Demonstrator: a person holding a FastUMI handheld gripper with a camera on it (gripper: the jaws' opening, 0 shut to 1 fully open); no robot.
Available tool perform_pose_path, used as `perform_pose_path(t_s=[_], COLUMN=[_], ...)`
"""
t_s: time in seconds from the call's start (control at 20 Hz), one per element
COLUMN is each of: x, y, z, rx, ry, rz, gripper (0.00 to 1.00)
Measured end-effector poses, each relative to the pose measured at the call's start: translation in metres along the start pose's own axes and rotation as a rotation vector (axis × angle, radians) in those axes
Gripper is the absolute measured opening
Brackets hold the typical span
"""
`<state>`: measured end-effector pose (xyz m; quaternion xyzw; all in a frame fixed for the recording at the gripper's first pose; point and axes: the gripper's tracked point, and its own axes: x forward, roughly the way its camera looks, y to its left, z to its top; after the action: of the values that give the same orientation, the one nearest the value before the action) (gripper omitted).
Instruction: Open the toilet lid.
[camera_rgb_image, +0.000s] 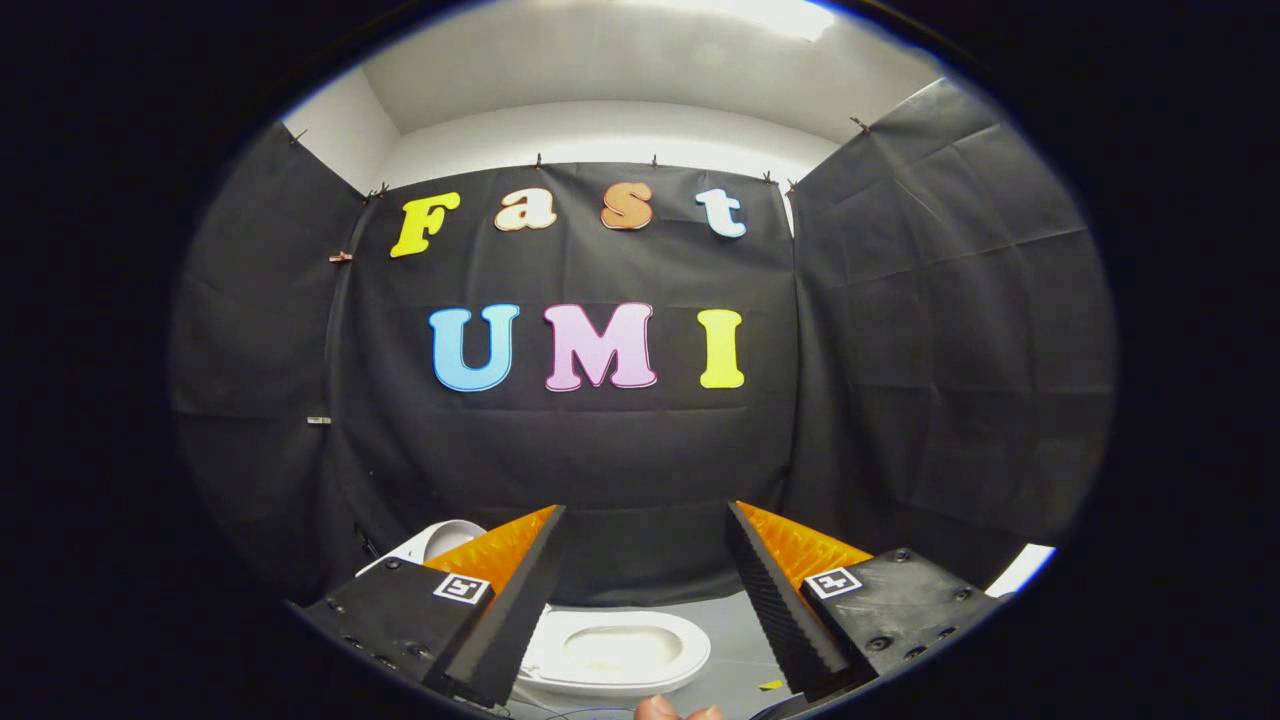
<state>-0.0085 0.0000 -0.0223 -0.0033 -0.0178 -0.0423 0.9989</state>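
Black creased cloth on three sides, clipped along the top below a pale wall and ceiling; grey floor (735, 625) beneath. Hand-held gripper (645, 520) raised and level, aimed at the cloth wall, fingers spread wide, holding nothing. Ribbed, wedge-shaped fingers (775, 600), square markers on the blocks behind them. Low between the fingers, a small white toilet (615, 650), glossy and oval, partly hidden by the left finger. Lid (440, 540) hard to make out: a white rounded piece beyond the left finger. Fingertip (660, 710) cut off below.
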Motion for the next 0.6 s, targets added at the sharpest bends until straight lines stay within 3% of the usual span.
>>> perform_pose_path(t_s=[0.6], x=[0.0052], y=[-0.0014], z=[-0.0017], rx=[-0.015], ry=[0.016], rz=[-0.003], gripper=[0.98])
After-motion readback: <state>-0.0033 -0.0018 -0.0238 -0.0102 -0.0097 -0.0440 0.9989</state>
